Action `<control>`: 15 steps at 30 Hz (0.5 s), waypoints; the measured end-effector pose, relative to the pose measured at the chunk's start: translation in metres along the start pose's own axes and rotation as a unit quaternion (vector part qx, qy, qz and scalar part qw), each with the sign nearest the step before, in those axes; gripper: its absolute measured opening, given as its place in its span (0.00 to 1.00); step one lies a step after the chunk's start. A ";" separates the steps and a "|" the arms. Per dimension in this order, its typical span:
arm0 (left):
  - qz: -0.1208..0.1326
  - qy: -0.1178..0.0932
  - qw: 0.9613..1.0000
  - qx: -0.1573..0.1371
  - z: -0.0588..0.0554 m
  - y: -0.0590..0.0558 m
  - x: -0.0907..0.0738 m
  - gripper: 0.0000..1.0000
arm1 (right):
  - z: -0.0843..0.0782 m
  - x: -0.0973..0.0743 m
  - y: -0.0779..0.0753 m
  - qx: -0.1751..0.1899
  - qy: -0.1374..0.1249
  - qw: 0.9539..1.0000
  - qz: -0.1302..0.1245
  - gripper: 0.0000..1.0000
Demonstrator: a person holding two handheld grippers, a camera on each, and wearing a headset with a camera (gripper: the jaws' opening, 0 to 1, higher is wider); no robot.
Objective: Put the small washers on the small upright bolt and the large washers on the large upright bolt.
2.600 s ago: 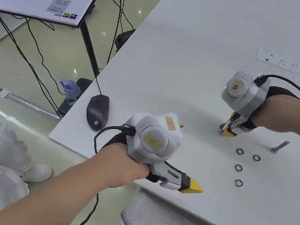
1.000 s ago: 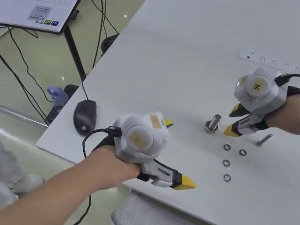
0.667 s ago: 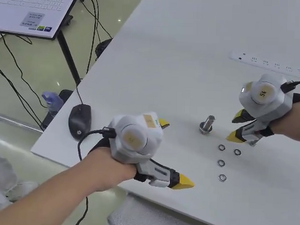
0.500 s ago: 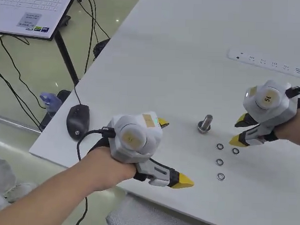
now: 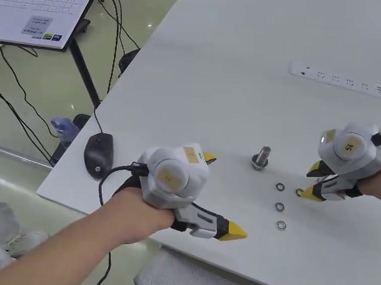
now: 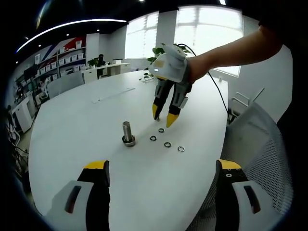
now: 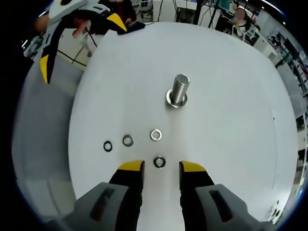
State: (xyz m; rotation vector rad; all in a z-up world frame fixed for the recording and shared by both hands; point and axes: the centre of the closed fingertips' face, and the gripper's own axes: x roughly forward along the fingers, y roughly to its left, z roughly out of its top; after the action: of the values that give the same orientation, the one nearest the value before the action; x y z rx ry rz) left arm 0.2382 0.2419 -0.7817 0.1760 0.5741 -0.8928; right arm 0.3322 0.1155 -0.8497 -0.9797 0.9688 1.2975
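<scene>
Washers [image 7: 156, 134]: four lie loose on the table [image 5: 242, 88], just beside the upright bolt [image 7: 178, 91].
Change: the right tongs [image 7: 161, 166] have left the bolt and dropped to the washer outside the row of three. Pickup looks next.
Right tongs: part open, astride that washer, gripping nothing.
Left tongs [image 5: 223, 195]: wide open, empty, well apart from the bolt.
Around: a power strip [image 5: 343, 79] lies beyond the bolt. Nothing seems to block the way.

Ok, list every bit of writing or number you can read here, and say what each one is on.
"15": round yellow sticker on the right claw; it is tilted and not sharp, so this is a probable reading.
Labels on the laptop: printed, too small to read.
Stickers on the left claw: too blurred to read.
Power strip: no readable marks.
</scene>
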 end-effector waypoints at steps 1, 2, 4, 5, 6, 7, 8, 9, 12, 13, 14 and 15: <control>-0.001 0.000 1.000 0.000 0.000 0.000 0.000 0.91 | -0.001 0.002 0.000 -0.001 -0.001 1.000 0.000 0.29; -0.002 -0.001 1.000 -0.001 0.001 0.000 0.000 0.91 | -0.002 0.004 0.001 -0.002 -0.002 1.000 0.001 0.28; -0.002 -0.002 1.000 -0.001 0.002 0.000 -0.001 0.91 | -0.002 0.007 0.001 -0.005 -0.002 1.000 0.000 0.28; -0.001 -0.001 1.000 0.000 0.002 0.000 -0.002 0.91 | -0.002 0.008 0.000 -0.006 -0.002 1.000 0.000 0.28; 0.000 0.001 1.000 0.003 0.001 0.001 -0.002 0.90 | -0.003 0.010 0.000 -0.007 -0.001 1.000 0.001 0.27; 0.000 0.002 1.000 0.003 0.001 0.001 -0.003 0.90 | -0.004 0.012 0.000 -0.006 0.002 1.000 0.002 0.27; -0.001 0.002 1.000 0.003 0.000 0.001 -0.003 0.90 | -0.005 0.013 0.001 -0.005 0.004 1.000 0.003 0.27; -0.001 0.003 1.000 0.002 0.000 0.001 -0.004 0.90 | -0.006 0.014 0.001 -0.006 0.005 1.000 0.004 0.26; -0.002 0.005 1.000 0.001 -0.002 0.000 -0.004 0.89 | -0.010 0.017 0.002 -0.006 0.011 1.000 0.005 0.25; -0.003 0.005 1.000 0.002 -0.002 0.000 -0.004 0.89 | -0.010 0.017 0.002 -0.006 0.011 1.000 0.004 0.25; -0.003 0.006 1.000 0.001 -0.003 0.000 -0.004 0.89 | -0.010 0.017 0.002 -0.006 0.009 1.000 0.002 0.25; -0.003 0.006 1.000 0.001 -0.003 -0.001 -0.005 0.89 | -0.010 0.018 0.002 -0.004 0.010 1.000 0.002 0.25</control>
State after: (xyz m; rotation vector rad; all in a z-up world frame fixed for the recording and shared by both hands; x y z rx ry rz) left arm 0.2340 0.2460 -0.7816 0.1813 0.5851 -0.8992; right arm 0.3309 0.1113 -0.8698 -0.9991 0.9822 1.2988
